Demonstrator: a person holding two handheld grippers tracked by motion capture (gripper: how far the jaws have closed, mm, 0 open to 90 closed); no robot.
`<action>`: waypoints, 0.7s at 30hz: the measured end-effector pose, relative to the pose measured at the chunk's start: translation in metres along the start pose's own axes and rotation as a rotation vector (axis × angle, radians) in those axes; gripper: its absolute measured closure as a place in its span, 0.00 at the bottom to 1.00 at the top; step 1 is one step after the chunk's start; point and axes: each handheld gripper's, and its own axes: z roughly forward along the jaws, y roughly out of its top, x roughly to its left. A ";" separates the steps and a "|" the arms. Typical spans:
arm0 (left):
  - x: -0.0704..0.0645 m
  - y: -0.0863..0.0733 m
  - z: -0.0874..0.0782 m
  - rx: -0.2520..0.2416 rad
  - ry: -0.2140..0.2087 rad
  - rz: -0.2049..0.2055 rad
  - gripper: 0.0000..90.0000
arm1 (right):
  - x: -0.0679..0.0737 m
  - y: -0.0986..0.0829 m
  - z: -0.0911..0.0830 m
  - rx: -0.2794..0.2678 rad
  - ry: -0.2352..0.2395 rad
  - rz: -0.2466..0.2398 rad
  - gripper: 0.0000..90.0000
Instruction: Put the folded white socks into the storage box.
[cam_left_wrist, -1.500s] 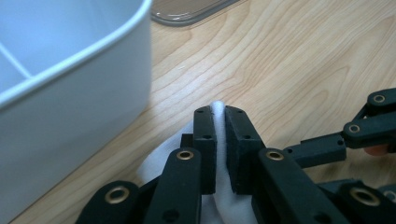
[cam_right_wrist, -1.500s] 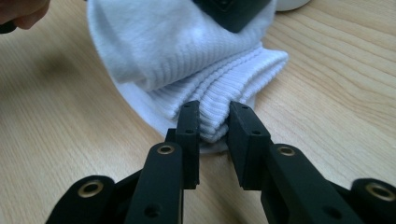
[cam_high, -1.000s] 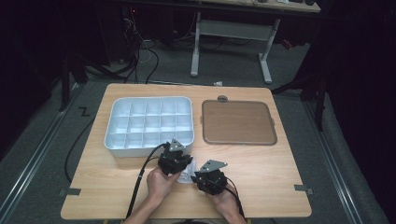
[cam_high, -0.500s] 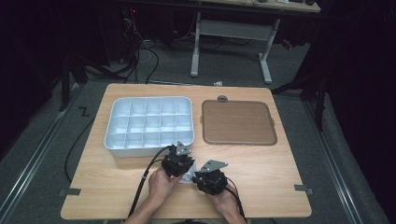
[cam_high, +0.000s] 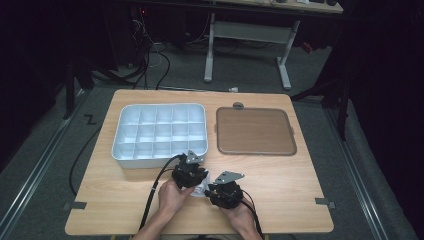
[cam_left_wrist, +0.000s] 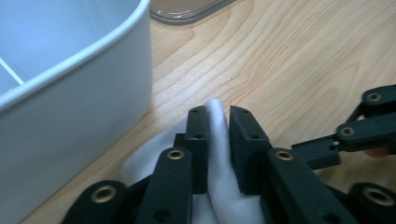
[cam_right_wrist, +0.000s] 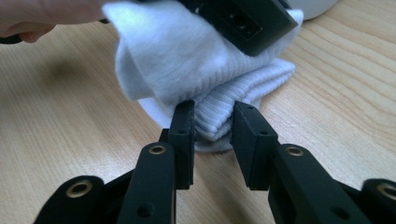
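The white compartment tray (cam_high: 159, 134) sits on the left half of the wooden surface (cam_high: 280, 175); its cells show no contents in the high view. Beside it, to the right, lies a brown flat tray (cam_high: 254, 131), bare. A white knitted cloth (cam_right_wrist: 205, 79) lies at the near edge of the surface, just in front of the compartment tray's wall. The left hand-held gripper (cam_left_wrist: 218, 140) has its jaws narrowed onto a fold of the cloth. The right hand-held gripper (cam_right_wrist: 212, 126) pinches the ribbed edge of the same cloth between its jaws. The room beyond is dark; a grey desk frame (cam_high: 247, 47) and cables (cam_high: 150, 55) stand on the floor.
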 end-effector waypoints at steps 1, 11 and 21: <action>-0.001 0.001 -0.002 0.001 -0.014 -0.010 0.84 | 0.000 0.000 0.000 0.001 0.004 0.006 0.77; -0.003 0.008 -0.012 -0.011 -0.088 -0.070 0.71 | -0.003 0.000 -0.015 -0.029 0.010 0.039 0.75; -0.002 0.019 -0.027 -0.049 -0.136 -0.116 0.64 | -0.009 -0.001 -0.034 -0.051 0.012 0.039 0.88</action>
